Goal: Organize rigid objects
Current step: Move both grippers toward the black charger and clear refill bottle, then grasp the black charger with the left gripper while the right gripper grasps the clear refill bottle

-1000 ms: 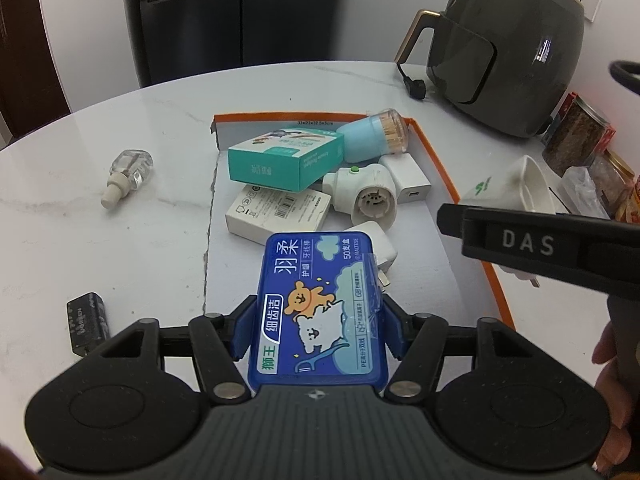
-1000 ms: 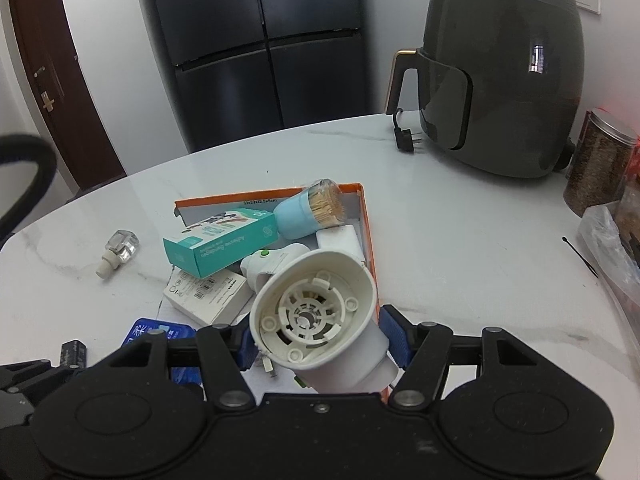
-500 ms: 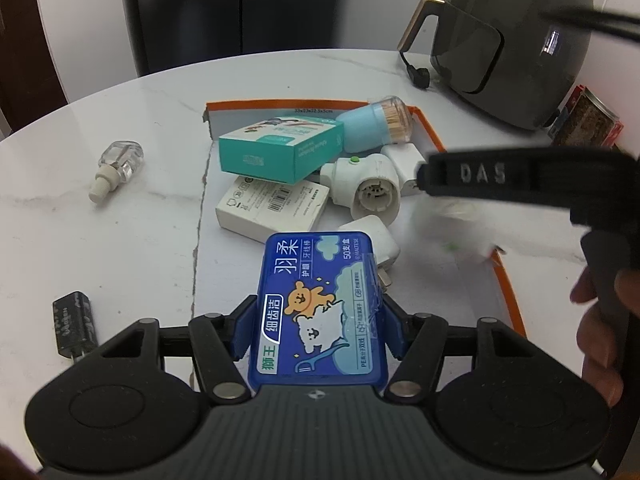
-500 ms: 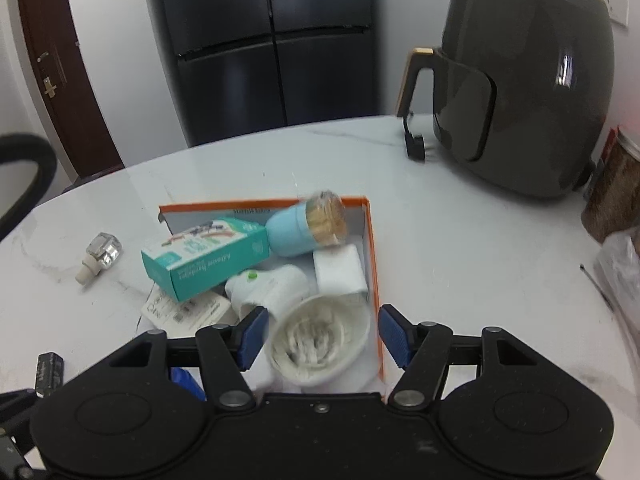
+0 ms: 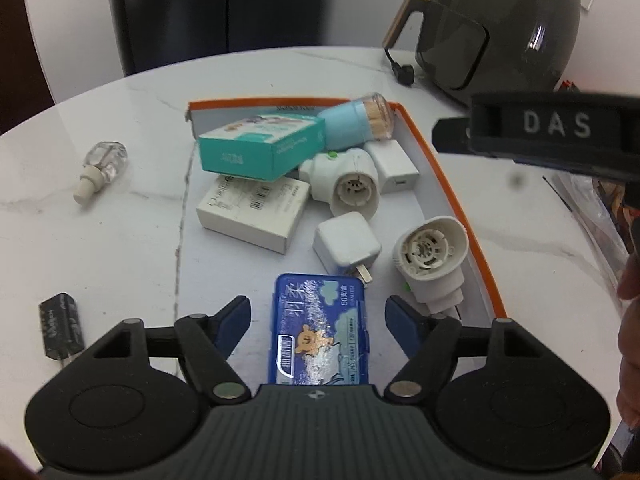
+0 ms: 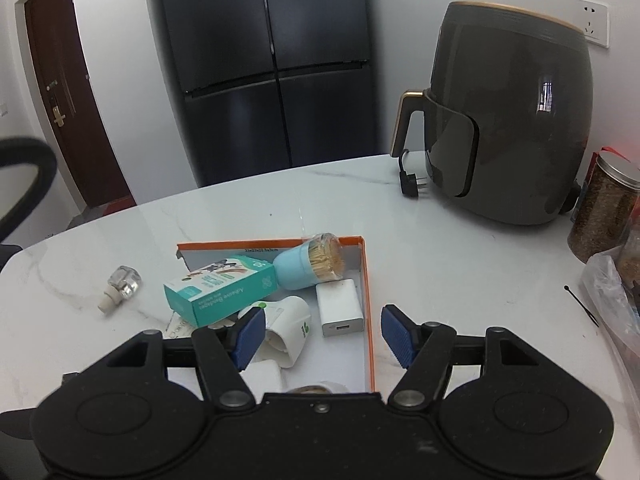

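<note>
A blue floss-pick box [image 5: 320, 336] lies flat in the orange-rimmed tray [image 5: 452, 184], between the blue pads of my left gripper [image 5: 318, 316]. Its jaws are opening and neither pad touches the box. A white cone-shaped plug-in device [image 5: 432, 256] lies on its side in the tray's right part, by the rim. My right gripper [image 6: 322, 334] hangs above the tray's right edge [image 6: 370, 320], open with nothing between its fingers. Its black body [image 5: 552, 128] crosses the upper right of the left wrist view.
The tray also holds a teal box [image 5: 260, 148], a toothpick jar [image 5: 356, 120], a second white plug-in [image 5: 348, 184], a charger cube [image 5: 346, 244] and a white carton [image 5: 252, 212]. On the table, a small glass bottle [image 5: 102, 168] and a black block [image 5: 60, 328] lie left; an air fryer [image 6: 508, 120] and a jar [image 6: 608, 208] stand right.
My left gripper opened and let the blue box down into the tray. My right gripper let the white cone device go into the tray and lifted away.
</note>
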`<act>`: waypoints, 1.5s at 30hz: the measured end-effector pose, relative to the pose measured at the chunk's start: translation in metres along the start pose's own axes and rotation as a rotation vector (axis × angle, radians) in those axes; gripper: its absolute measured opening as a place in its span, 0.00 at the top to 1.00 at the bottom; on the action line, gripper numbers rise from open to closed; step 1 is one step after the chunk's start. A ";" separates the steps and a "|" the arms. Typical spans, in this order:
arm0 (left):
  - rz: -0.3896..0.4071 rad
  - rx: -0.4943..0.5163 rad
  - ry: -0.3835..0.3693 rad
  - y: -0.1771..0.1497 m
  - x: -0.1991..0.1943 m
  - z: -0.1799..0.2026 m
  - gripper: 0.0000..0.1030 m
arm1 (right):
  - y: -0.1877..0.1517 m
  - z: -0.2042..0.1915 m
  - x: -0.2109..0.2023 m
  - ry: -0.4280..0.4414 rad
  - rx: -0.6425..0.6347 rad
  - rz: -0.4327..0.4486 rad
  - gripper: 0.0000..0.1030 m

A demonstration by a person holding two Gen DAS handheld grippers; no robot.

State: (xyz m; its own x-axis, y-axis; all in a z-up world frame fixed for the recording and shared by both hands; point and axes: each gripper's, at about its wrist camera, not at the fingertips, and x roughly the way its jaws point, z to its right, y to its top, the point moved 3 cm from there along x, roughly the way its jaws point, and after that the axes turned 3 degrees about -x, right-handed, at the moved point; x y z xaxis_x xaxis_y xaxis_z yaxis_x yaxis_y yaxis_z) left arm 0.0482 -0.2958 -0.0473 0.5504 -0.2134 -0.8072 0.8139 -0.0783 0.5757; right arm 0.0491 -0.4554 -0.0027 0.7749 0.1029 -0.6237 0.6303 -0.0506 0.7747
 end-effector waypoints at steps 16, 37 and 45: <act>0.050 -0.265 0.318 -0.021 -0.024 -0.132 0.23 | -0.010 -0.075 -0.014 0.126 -0.072 0.000 0.24; 0.079 -0.250 0.243 -0.018 0.009 -0.203 0.65 | -0.015 -0.169 0.037 0.191 -0.129 -0.091 0.24; 0.090 -0.297 0.243 -0.025 -0.020 -0.255 0.65 | 0.009 -0.223 0.115 0.219 -0.035 -0.167 0.18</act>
State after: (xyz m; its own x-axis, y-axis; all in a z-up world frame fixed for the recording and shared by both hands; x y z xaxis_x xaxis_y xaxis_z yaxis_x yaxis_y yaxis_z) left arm 0.0645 -0.0411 -0.0793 0.6212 0.0335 -0.7829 0.7590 0.2228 0.6118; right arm 0.1333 -0.2222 -0.0441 0.6294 0.3190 -0.7086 0.7433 0.0187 0.6687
